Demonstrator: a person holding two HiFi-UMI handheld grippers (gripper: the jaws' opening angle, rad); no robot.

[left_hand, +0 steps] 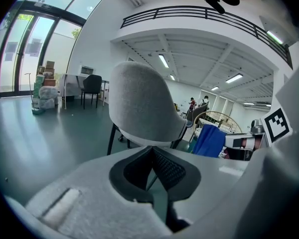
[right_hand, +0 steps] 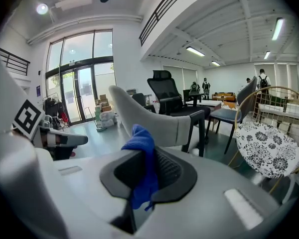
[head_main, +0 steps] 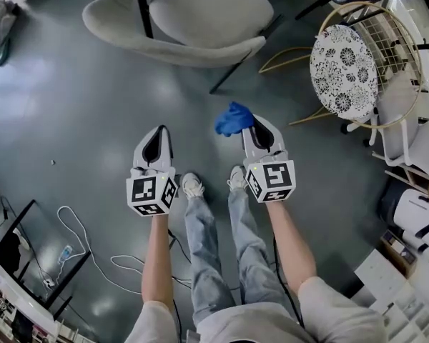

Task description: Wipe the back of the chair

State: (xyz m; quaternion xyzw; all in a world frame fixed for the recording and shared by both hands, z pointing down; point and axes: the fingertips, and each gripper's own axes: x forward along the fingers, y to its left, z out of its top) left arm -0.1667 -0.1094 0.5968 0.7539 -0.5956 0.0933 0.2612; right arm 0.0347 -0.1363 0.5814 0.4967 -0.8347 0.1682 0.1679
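Note:
A pale grey shell chair [head_main: 186,20] stands ahead on the floor, its curved back [left_hand: 142,106] facing me; it also shows in the right gripper view [right_hand: 154,121]. A blue cloth [head_main: 233,118] sticks out of my right gripper [head_main: 257,131], whose jaws are shut on it [right_hand: 142,168]. My left gripper [head_main: 154,143] is held beside it at the same height, jaws shut with nothing between them [left_hand: 152,166]. Both grippers hang short of the chair, not touching it. The blue cloth [left_hand: 209,139] shows at the right of the left gripper view.
A round gold wire chair with a black-and-white patterned cushion [head_main: 343,70] stands to the right. White shelving and boxes [head_main: 407,263] sit at the lower right. Cables [head_main: 79,249] and a black frame [head_main: 21,263] lie at the lower left. A black office chair [right_hand: 167,96] stands behind.

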